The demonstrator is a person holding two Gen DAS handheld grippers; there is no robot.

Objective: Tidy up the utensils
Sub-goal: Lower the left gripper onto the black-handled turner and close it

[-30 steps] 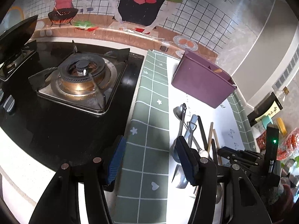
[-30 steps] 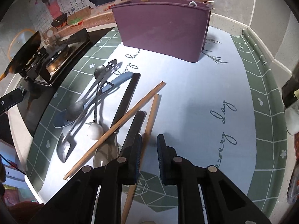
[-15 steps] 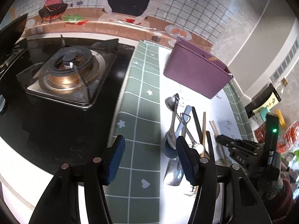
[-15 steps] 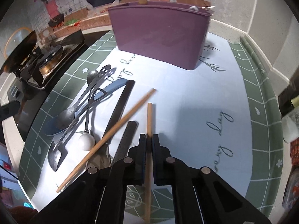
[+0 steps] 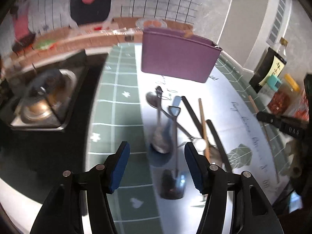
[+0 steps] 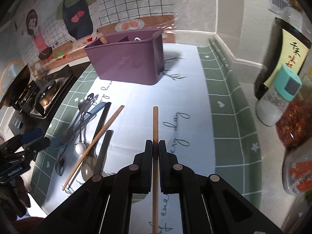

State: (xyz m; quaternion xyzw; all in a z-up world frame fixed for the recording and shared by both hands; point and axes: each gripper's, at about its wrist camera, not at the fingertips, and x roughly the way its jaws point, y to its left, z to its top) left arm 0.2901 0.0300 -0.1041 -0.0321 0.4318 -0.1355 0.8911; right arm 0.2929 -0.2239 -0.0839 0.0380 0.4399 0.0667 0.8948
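Left wrist: the left gripper (image 5: pixel 156 157) is hanging with its jaws opening, nothing between the pads, over the spoon pile (image 5: pixel 165 128) beside the stove edge (image 5: pixel 78 97).

Right wrist: the right gripper (image 6: pixel 155 146) is pinching one wooden chopstick (image 6: pixel 155 122), its length pointing toward the purple caddy (image 6: pixel 126 58) across bare mat (image 6: pixel 195 97).

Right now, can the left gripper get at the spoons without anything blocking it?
Probably yes. The left gripper is open and hangs just above the spoons, nothing between. They overlap each other and a blue spoon, so taking one alone may be awkward. The right gripper, holding a chopstick, is clear.
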